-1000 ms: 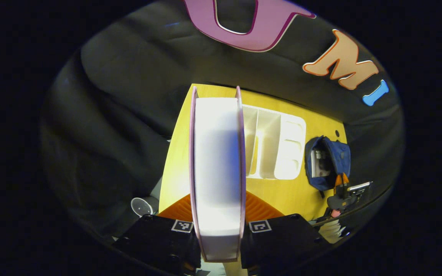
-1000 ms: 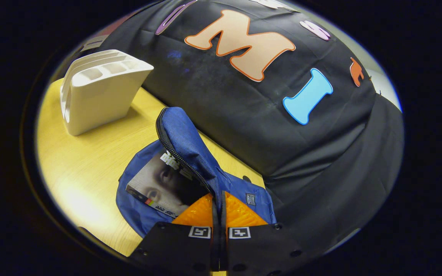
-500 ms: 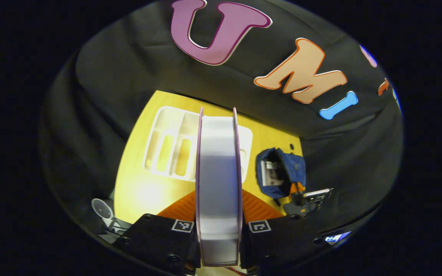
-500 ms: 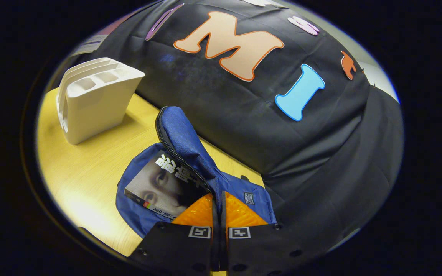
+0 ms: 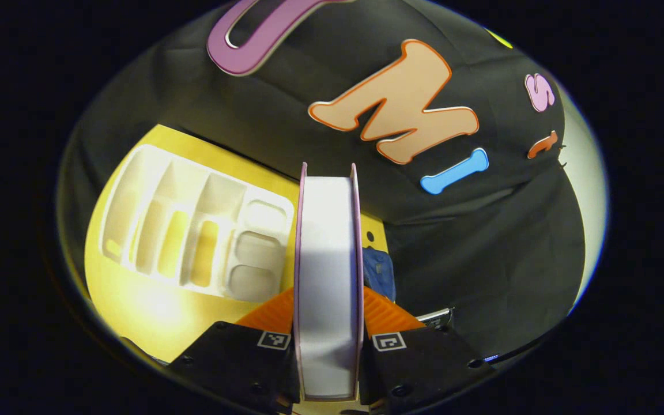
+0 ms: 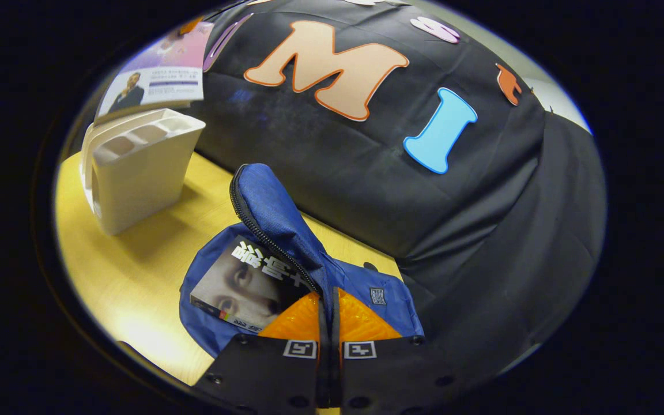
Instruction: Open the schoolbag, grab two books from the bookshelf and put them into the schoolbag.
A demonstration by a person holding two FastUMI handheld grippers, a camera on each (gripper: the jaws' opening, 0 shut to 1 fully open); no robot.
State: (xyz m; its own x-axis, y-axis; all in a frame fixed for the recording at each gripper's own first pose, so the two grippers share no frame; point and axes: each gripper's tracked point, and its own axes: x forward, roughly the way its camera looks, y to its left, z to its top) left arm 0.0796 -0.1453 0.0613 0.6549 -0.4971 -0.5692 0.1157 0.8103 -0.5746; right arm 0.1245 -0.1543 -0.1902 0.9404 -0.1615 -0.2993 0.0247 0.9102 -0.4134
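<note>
Blue fabric is the flap (image 6: 274, 219) our right gripper (image 6: 328, 346) pinches, jaws closed tight on its zipped edge and lifting it so the bag (image 6: 309, 288) gapes on the yellow counter (image 6: 136, 265). One book (image 6: 240, 285) already lies in the mouth, cover up, corner poking toward the counter's near side. Our left gripper (image 5: 328, 340) clamps the second book (image 5: 328, 276) by its two covers, page block facing the camera, carried in the air above the counter with the white shelf (image 5: 193, 242) below and to its left; from there a sliver of bag (image 5: 379, 274) shows just past the book's right cover. In the right gripper view that book (image 6: 156, 80) appears above the shelf (image 6: 136, 167), well apart from the bag.

We judge the step in hand to be the carry to the bag. To do it well, we would hold the flap high and steady so the mouth stays wide, bring the book over the opening, tilt it flat to match the first book, and slide it in on top rather than dropping it edge-on. We would let go only once most of it sits inside, since the zip edge could catch a cover and the loose fabric may sag.
</note>
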